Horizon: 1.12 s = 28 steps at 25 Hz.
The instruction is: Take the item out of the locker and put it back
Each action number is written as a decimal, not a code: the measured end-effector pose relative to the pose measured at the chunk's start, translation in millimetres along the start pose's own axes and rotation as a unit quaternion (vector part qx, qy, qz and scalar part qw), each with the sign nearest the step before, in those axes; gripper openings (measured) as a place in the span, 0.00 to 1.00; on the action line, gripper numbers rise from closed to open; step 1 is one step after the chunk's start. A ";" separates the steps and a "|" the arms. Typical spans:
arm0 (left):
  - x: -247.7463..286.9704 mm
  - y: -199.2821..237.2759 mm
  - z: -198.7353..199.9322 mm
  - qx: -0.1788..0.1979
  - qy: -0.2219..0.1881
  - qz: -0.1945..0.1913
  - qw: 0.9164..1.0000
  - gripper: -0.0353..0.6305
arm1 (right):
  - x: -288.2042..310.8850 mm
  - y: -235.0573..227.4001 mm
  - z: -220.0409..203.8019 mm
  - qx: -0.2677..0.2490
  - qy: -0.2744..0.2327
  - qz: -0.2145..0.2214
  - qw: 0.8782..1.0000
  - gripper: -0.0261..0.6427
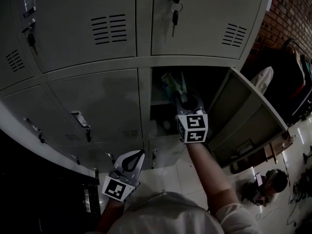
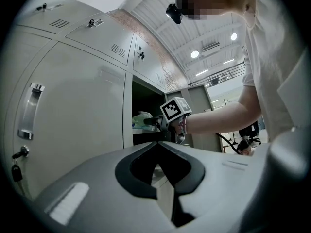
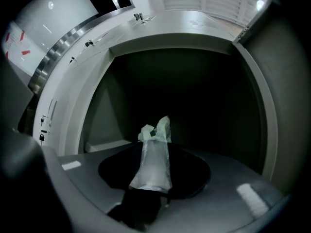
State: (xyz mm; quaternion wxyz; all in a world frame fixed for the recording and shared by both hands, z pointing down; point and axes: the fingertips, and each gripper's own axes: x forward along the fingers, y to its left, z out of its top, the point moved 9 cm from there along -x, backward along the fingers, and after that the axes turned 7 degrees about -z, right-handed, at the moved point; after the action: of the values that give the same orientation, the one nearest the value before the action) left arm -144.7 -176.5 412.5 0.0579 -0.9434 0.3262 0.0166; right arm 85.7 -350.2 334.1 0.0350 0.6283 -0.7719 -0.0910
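Observation:
The item is a pale, crumpled plastic bag point(image 1: 171, 84) at the mouth of the open locker compartment point(image 1: 214, 79). In the right gripper view the bag point(image 3: 155, 166) stands upright between the jaws, against the dark locker interior. My right gripper point(image 1: 181, 97) reaches into that opening, and its jaws stand a little apart around the bag. The left gripper view shows the right gripper point(image 2: 154, 124) at the bag point(image 2: 140, 120) from the side. Lower down, my left gripper point(image 1: 140, 154) hangs shut and empty in front of the closed locker doors.
The open locker's door point(image 1: 253, 116) swings out to the right. Closed grey locker doors point(image 1: 97, 106) fill the left and top, one with keys point(image 1: 174, 9) hanging in its lock. A brick wall point(image 1: 287, 13) and floor clutter lie at the right.

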 end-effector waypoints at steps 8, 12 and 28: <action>16.6 9.0 -3.0 0.004 -0.007 -0.002 1.000 0.06 | -22.4 -11.5 12.5 0.047 -0.066 -0.002 0.997 0.39; 21.1 10.3 -5.9 0.000 -0.008 -0.002 1.000 0.06 | -77.7 -3.5 3.0 0.069 -0.111 0.005 0.991 0.34; -15.3 -4.4 3.1 0.000 -0.020 0.002 1.000 0.05 | -199.7 42.8 -79.2 0.039 0.000 0.066 0.997 0.04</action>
State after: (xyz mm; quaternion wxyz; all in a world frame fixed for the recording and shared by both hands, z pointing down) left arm -154.0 -163.3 410.9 0.0642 -0.9421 0.3271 0.0355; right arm 99.4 -154.6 431.7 0.0163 0.5772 -0.8143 -0.0584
